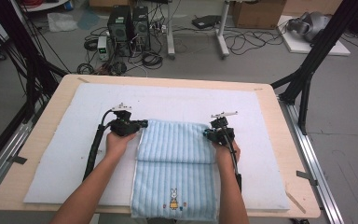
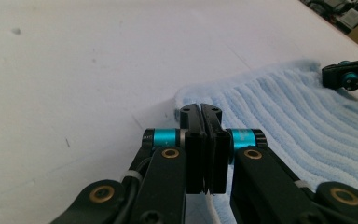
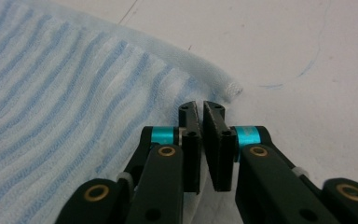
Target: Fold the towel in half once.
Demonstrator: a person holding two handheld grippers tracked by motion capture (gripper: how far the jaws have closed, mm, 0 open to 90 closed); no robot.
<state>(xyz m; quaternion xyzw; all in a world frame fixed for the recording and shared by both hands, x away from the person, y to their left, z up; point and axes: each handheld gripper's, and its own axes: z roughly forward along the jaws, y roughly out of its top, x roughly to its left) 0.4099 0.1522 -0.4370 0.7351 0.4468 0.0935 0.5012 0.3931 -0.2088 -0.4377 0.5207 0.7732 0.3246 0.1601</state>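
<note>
The high view alone shows the rabbit print (image 1: 173, 199) on the towel (image 1: 177, 158), which lies folded over on the white surface (image 1: 51, 154). The left tool (image 1: 140, 124) is clenched on the fold's left corner, the right tool (image 1: 207, 133) on its right corner. Both forearms reach forward, hands low.

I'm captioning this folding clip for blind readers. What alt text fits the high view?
A person's two hands hold the left gripper and right gripper, jaws shut on the far corners of a light blue striped towel folded partway, on a white mat over a wooden table.
</note>
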